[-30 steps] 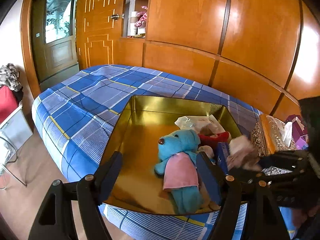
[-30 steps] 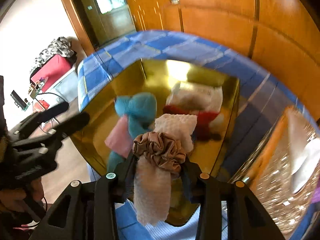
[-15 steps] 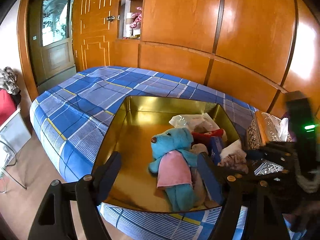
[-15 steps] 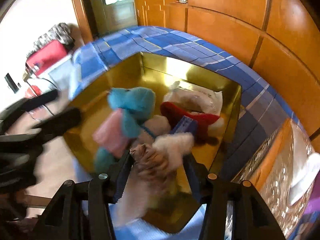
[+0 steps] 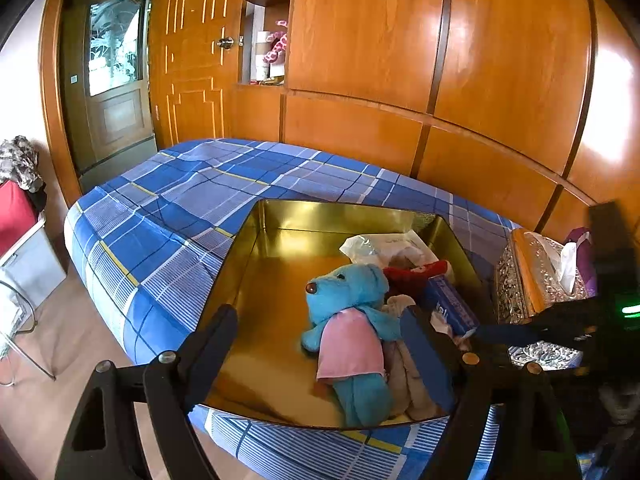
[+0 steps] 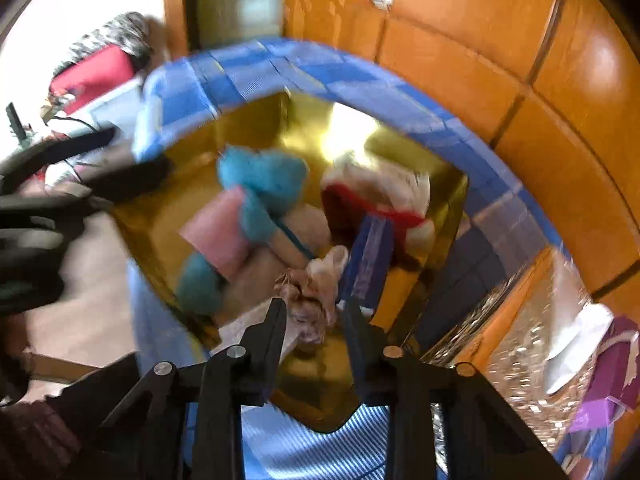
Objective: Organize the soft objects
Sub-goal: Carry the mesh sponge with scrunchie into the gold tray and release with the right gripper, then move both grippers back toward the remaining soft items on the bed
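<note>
A gold tin tray [image 5: 256, 248] sits on the blue plaid bed. In it lie a blue teddy [image 5: 352, 292] in a pink top, a red plush item [image 5: 416, 272], a blue pack [image 5: 452, 304], a white plastic bag [image 5: 380, 244] and a beige cloth [image 5: 404, 364]. My left gripper [image 5: 320, 344] hovers over the tray's near edge, its jaws opening, gripping nothing. My right gripper [image 6: 314, 320] points down into the tray [image 6: 248, 128], its jaws closing. A brown scrunchie [image 6: 296, 284] and a white fluffy cloth [image 6: 328, 264] lie at its tips, beside the blue pack [image 6: 372, 256]; blur hides any contact.
An ornate silver tissue box [image 5: 532, 280] stands right of the tray, with a purple item [image 5: 580, 252] behind it. Wooden wall panels rise behind the bed [image 5: 180, 200]. A red case [image 5: 16, 212] stands on the floor at the left.
The right gripper let the scrunchie and fluffy cloth drop into the tray, then sank toward them with narrower jaws. The left gripper's jaws stand a little wider.
</note>
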Action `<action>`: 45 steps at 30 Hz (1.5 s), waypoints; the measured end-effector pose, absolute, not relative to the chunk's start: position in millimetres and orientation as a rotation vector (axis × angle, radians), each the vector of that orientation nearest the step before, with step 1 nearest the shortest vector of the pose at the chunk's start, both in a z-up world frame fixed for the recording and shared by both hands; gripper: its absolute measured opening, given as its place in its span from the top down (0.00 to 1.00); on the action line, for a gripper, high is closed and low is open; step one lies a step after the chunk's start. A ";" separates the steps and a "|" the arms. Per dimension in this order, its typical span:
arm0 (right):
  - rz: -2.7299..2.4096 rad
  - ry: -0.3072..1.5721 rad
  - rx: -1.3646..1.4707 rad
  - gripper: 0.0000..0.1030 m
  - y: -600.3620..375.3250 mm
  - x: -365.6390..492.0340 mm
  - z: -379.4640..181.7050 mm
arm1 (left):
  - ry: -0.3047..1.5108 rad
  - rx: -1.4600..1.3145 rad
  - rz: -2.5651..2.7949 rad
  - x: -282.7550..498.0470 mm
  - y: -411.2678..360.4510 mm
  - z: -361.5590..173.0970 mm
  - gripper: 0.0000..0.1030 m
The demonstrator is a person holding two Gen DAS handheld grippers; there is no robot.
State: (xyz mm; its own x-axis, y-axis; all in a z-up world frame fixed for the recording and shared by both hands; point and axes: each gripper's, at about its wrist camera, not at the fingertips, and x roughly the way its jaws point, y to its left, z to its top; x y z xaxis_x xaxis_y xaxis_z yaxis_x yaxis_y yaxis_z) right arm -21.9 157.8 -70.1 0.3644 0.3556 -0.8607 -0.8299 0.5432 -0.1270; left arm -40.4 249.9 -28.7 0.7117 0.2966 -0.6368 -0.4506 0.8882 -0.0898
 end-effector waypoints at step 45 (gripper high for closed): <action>0.128 0.693 -0.156 0.67 -152.9 -9.2 -10.5 | 0.626 -0.054 0.168 -39.9 153.3 -6.9 0.14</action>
